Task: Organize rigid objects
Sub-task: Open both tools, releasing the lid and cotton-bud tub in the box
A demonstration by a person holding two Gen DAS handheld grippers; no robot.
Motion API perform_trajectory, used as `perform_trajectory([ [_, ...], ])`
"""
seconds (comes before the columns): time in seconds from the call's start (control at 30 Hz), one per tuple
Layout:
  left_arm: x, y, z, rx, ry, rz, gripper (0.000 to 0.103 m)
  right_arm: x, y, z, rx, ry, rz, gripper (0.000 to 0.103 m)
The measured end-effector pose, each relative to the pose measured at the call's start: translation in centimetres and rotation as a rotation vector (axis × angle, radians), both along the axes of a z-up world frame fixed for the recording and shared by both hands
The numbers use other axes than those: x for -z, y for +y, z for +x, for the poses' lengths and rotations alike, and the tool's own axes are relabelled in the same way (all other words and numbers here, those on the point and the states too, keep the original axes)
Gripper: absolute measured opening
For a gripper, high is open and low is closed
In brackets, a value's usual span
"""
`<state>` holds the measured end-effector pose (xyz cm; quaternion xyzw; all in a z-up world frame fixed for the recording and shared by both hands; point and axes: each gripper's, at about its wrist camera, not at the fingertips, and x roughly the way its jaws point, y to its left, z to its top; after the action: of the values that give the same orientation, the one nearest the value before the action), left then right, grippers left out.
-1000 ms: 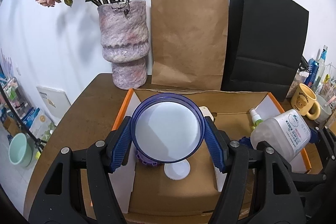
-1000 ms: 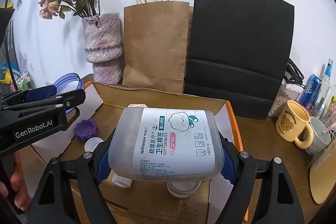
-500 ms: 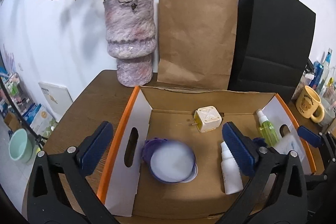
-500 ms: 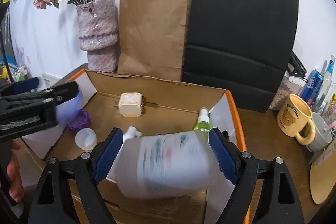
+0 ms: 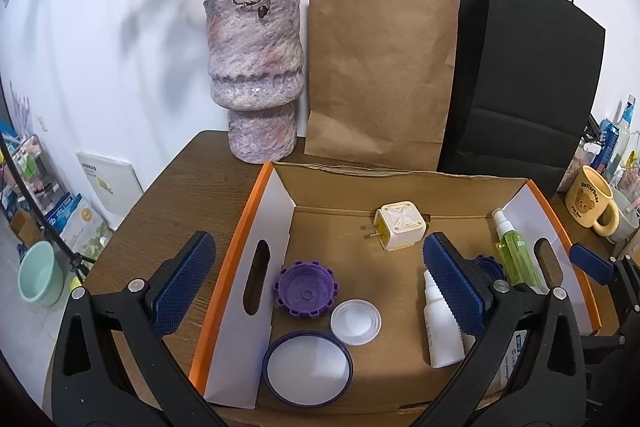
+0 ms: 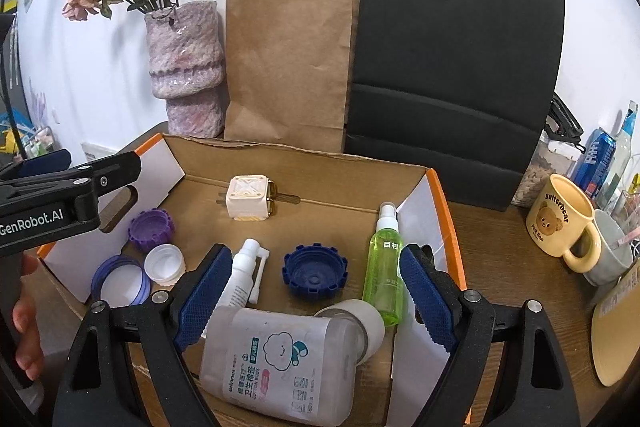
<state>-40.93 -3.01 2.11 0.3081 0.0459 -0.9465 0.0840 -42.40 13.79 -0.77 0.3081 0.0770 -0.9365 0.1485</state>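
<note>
Left wrist view: the left gripper [image 5: 320, 287] has its jaws apart over the cardboard box [image 5: 236, 247]; the blue-rimmed lid [image 5: 307, 367] lies at the box's near-left corner.

Right wrist view: the right gripper [image 6: 316, 295] also has its jaws apart; the cotton-bud container [image 6: 284, 363] lies in the box's near edge. Both look released; next likely means withdrawing for another item.

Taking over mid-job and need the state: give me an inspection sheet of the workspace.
Surface: brown wooden table.
Job's things: cardboard box holds cotton bud container on its side, green spray bottle, white nozzle bottle, plug adapter, dark blue cap, purple cap, white cap, blue-rimmed lid.
Clutter: bear mug, drink can.
Grippers: left gripper and right gripper open, empty.
Cables: nothing seen.
Surroundings: flower vase, brown paper bag, black paper bag.
</note>
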Motion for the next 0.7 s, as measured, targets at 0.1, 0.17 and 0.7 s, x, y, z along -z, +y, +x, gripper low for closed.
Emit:
perform_trajectory([
  [0.1, -0.2, -0.2, 0.3, 0.004, 0.001, 0.014, 0.103, -0.1, 0.1, 0.3, 0.0, 0.006, -0.001, 0.09],
  [0.17, -0.4, -0.1, 0.7, 0.01, 0.009, 0.015, 0.103, -0.2, 0.2, 0.6, 0.0, 0.01, -0.001, 0.09],
  [0.7, -2.2, 0.0, 8.2, 0.036, 0.083, -0.006, 0.103, -2.5, 2.8, 7.7, 0.023, 0.098, -0.038, 0.09],
])
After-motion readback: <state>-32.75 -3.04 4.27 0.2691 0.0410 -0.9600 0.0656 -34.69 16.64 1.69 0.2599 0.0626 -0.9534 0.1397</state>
